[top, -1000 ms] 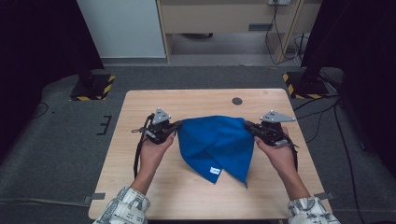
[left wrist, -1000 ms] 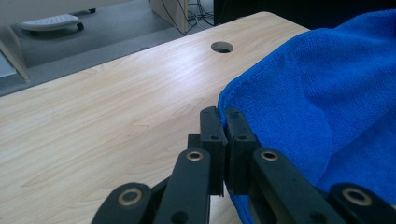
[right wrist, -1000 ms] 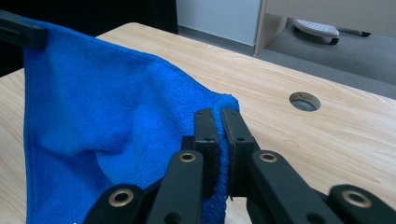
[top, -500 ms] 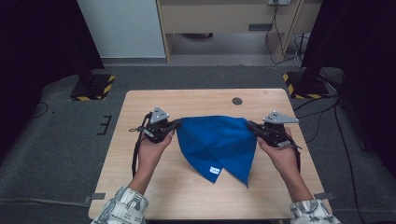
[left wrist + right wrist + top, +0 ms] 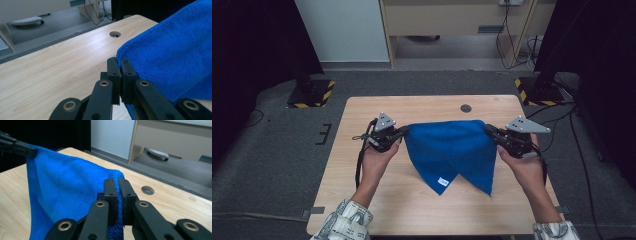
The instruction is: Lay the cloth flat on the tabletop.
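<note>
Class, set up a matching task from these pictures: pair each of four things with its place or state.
1. blue cloth
2. left gripper
3. round hole
4. white tag

a. sewn near the cloth's lower point
b. in the table's far part
c. shut on one cloth corner
d. stretched between two grippers

Pairs: 1-d, 2-c, 3-b, 4-a

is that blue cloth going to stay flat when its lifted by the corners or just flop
Probably flop: held by the left tongs and right tongs, the blue cloth sags between them and hangs in loose points. Its fuzzy pile looks grippy rather than slippery. It likely weighs little, since a pinch at each corner holds it.
</note>
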Demonstrator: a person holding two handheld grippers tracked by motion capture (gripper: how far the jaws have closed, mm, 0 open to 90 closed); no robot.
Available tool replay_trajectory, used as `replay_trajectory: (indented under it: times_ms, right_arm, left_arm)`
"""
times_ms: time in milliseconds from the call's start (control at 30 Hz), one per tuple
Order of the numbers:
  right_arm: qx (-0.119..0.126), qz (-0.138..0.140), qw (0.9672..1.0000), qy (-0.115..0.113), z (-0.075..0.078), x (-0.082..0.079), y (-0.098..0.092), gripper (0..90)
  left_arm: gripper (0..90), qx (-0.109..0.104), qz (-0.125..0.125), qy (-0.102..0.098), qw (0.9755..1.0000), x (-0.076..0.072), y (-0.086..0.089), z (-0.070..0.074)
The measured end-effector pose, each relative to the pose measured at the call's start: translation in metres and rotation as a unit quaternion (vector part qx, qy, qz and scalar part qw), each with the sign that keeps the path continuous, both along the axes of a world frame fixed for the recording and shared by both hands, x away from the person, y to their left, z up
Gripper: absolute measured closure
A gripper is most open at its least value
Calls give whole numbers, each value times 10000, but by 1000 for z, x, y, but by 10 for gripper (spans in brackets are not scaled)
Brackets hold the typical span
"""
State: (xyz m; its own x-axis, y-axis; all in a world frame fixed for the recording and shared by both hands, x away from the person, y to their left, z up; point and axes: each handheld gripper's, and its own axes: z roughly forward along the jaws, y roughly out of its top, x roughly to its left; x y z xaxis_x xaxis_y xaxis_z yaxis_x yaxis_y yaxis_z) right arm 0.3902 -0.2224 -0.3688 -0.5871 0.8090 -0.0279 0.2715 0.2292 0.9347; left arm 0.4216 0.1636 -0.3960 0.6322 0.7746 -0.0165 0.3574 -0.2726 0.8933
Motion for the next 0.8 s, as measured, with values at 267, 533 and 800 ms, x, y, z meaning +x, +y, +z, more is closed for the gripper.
replay_trajectory:
  times_ms: [267, 533, 800]
  right_arm:
    - [42, -67, 9998, -201, 11, -7, -4, 858]
    - [-20, -171, 9998, -81, -4, 5, -5, 858]
    - [-37, -81, 9999, -64, -5, 2, 3, 858]
  left_arm:
    - [874, 13, -48, -68, 10000, -2, -3, 8]
    - [874, 26, -13, -63, 10000, 3, -3, 13]
    - [874, 87, 78, -57, 9999, 4, 5, 13]
